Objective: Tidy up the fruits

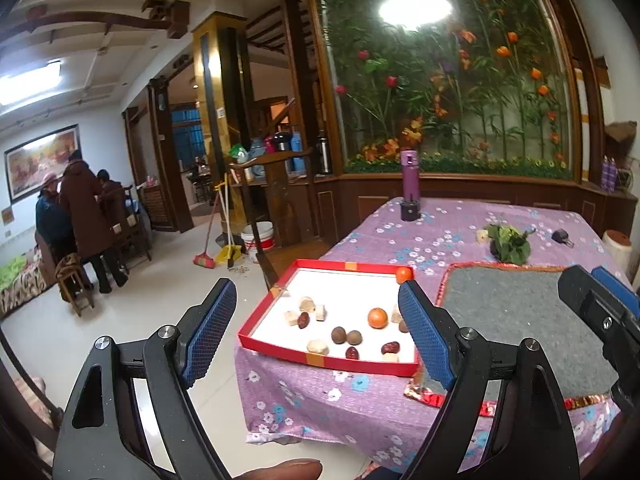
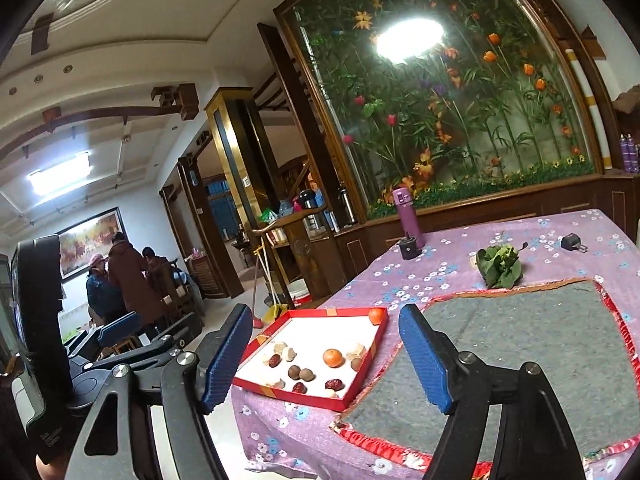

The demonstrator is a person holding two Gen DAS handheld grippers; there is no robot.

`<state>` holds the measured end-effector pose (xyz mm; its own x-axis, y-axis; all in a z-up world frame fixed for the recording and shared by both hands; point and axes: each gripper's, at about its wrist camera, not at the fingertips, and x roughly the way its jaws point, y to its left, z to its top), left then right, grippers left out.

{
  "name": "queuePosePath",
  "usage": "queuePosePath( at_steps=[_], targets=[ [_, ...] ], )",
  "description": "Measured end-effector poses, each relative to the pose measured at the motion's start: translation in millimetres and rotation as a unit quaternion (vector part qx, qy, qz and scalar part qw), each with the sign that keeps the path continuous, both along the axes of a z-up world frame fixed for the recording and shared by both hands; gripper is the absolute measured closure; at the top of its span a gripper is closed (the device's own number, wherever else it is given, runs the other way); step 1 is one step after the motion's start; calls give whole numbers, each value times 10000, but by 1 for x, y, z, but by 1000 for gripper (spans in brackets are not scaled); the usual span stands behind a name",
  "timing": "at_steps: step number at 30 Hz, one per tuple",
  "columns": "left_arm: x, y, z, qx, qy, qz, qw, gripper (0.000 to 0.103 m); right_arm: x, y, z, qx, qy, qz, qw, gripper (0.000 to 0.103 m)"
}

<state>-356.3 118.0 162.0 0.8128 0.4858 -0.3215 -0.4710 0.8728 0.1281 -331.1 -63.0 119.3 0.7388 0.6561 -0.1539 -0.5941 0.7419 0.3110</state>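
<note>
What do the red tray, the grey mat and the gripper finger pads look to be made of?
Red tray: likely glossy cardboard, a thin-walled box lid with gold corner strips and a white inside. Grey mat: felt-like fabric, matte and fuzzy, edged with shiny red trim. Finger pads of the left hand-held gripper: probably blue rubber, judging by the fine dimpled grip texture; the arms behind look like black plastic.

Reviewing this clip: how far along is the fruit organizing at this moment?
Barely started. Done: nothing sorted; dates, round brown fruits, pale pieces and an orange lie mixed in the red tray, a second orange at its far corner. In hand: nothing; left gripper and right gripper are open, empty. Left: all grouping.
</note>
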Motion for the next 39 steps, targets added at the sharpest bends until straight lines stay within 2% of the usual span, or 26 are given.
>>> queuePosePath(
  at_steps=[5, 19, 39],
  targets=[
    [-6, 13, -1, -164, -175, 215, 9995, 19, -3, 8, 2, -122, -128, -45, 9998, 29],
    [-12, 28, -4, -254, -288, 288, 9988, 19, -7, 32, 3, -291, -209, 55, 9993, 28],
    [-13, 33, -10, -301, -263, 319, 9987, 19, 1, 38, -4, -379, 5, 106, 9992, 27]
  ],
)
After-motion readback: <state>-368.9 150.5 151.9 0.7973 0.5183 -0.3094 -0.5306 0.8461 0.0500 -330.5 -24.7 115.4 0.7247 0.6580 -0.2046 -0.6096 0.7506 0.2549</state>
